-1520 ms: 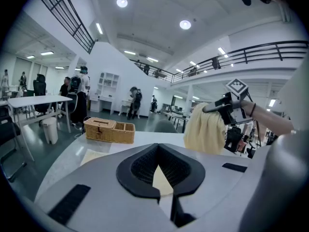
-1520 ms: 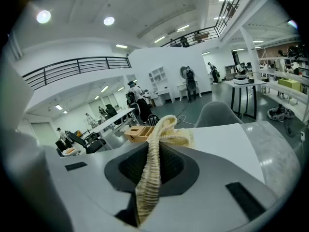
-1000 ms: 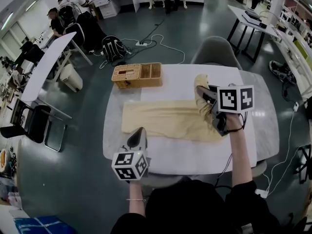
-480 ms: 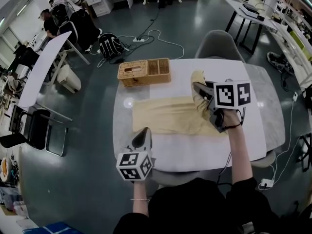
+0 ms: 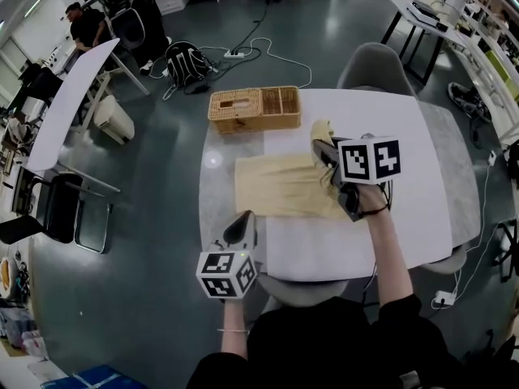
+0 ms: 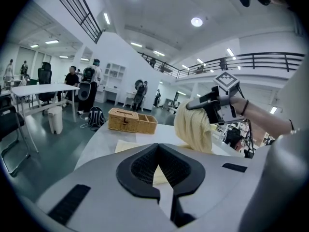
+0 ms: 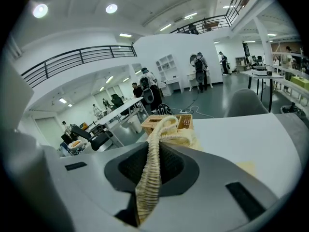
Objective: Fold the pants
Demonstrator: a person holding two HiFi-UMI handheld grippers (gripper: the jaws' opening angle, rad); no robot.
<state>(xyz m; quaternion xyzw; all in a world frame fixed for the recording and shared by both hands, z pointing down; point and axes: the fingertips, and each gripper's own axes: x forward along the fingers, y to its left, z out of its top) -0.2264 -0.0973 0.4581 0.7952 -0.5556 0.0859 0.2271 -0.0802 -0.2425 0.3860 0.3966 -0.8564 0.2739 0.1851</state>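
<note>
Pale yellow fabric: the pants (image 5: 276,186) lie flat across the middle of the white table (image 5: 405,217), one end lifted off the surface on the person's right.

Right gripper (image 5: 321,151): jaws nearly closed, clamped on the ribbed waistband edge, which runs up between the pads in the right gripper view. The held end hangs in a bunch above the rest of the garment.

Left gripper (image 5: 246,219): jaws together, nothing between them. It hovers at the near left edge of the table, pointing toward the pants but clear of them.

Step in hand (judgement): the first fold, with the raised end being carried over the flat part. The task looks to be at an early stage.

Next move calls for laying the held end down square on the far end, edges lined up. The left gripper would likely need to pin or smooth the flat layer so that it does not drag.

Surroundings: a wicker basket (image 5: 253,109) sits at the far left corner of the table, near the pants but not touching them. A grey chair (image 5: 375,67) stands behind the table. Nothing lies on the fold path; the basket is the only close obstacle.
</note>
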